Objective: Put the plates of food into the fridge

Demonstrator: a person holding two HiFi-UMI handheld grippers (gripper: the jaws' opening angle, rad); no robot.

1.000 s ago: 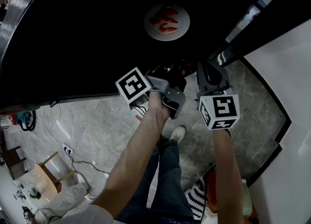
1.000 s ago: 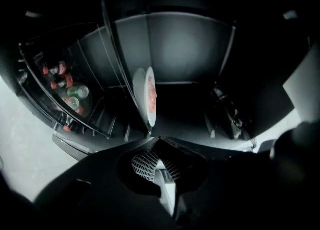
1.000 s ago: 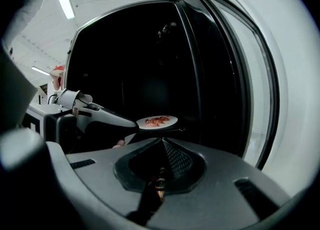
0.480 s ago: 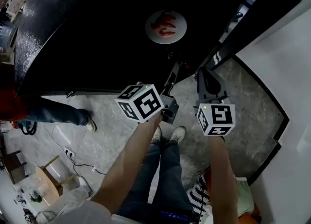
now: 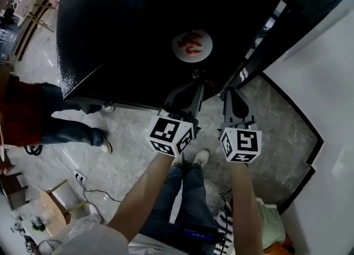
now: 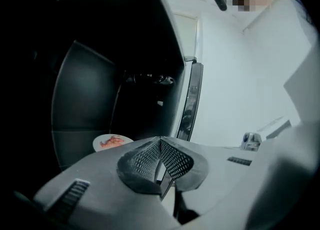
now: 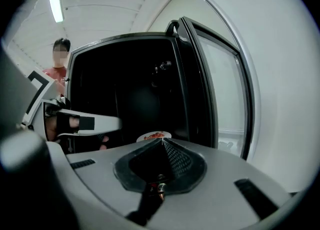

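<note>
A white plate of red food [image 5: 192, 45] rests on a dark surface inside the black fridge [image 5: 138, 32]. It also shows small and low in the left gripper view as the plate [image 6: 112, 141], and just past the jaw tips in the right gripper view as the plate [image 7: 154, 136]. My left gripper [image 5: 194, 86] is shut and empty, its tips a short way in front of the plate. The right gripper [image 5: 229, 94] hangs beside it, also shut on nothing. In their own views the left gripper [image 6: 160, 139] and right gripper [image 7: 161, 140] show pads meeting at the tips.
The fridge door [image 7: 220, 89] stands open at the right, near a white wall [image 5: 321, 82]. A person in red [image 5: 22, 115] stands at the left on the grey floor. A wooden stool [image 5: 55, 201] and cables [image 5: 91, 185] lie lower left.
Both grippers have drawn back from the plate toward me, and the left one has turned. A person in red has come into view at the left.
</note>
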